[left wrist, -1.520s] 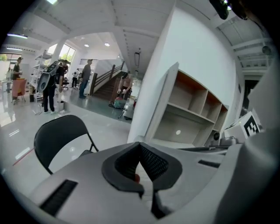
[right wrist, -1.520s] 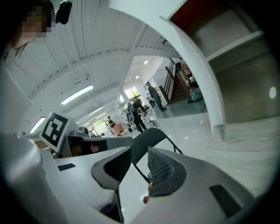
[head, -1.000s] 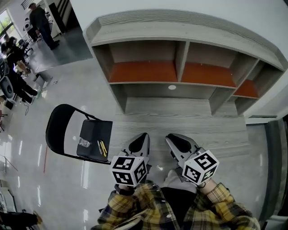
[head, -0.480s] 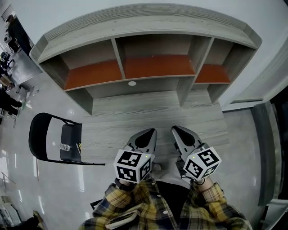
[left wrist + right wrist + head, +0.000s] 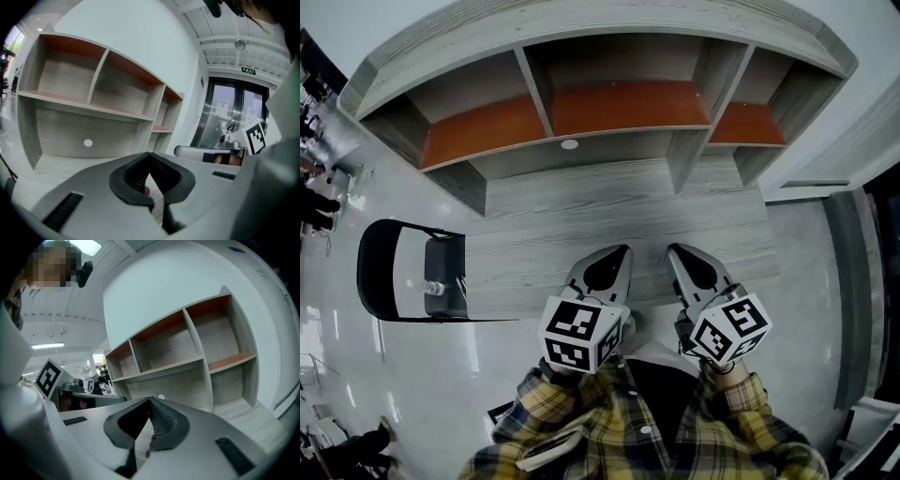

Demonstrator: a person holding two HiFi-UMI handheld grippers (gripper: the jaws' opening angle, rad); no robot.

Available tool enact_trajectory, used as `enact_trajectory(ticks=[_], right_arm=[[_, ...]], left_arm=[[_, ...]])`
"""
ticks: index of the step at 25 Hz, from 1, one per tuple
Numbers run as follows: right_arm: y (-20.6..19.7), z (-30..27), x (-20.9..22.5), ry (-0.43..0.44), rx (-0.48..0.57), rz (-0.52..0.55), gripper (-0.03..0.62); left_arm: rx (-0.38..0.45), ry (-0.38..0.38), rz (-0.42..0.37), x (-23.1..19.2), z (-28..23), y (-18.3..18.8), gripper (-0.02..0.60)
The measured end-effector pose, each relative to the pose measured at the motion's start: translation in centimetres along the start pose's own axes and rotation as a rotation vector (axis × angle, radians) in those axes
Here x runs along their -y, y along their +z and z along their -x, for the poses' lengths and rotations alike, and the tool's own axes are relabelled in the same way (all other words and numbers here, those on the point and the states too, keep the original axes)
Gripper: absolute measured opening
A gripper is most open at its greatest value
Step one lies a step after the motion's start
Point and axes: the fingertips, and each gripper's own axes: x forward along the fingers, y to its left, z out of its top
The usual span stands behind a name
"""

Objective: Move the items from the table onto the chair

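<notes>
My left gripper (image 5: 617, 258) and right gripper (image 5: 682, 255) hang side by side over the table's (image 5: 581, 202) near edge, both closed with nothing in them. Left of the table stands the chair (image 5: 375, 272), with what looks like a small bottle (image 5: 436, 288) on its seat, though it's too small to be sure. A shelf unit (image 5: 609, 103) stands on the table's far side.

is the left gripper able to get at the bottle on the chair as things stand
Probably not without a move: the left gripper hangs over the table pointing at the shelves, jaws shut, while the bottle sits on the chair well off to its left. Nothing blocks the way.
</notes>
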Motion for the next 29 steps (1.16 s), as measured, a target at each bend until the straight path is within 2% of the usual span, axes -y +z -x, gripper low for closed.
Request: enact_trajectory(ticks=[13,29], right_arm=[[0.7,-1.1,-1.7,0.042,-0.007,0.027,0.017],[0.7,-1.1,-1.0,0.039,-0.003,0.017,0.017]], left_arm=[[0.023,0.004,0.002,-1.1,0.6,0.4,0.003],[0.03,0.004,-0.001,-1.2,0.2,1.0,0.003]])
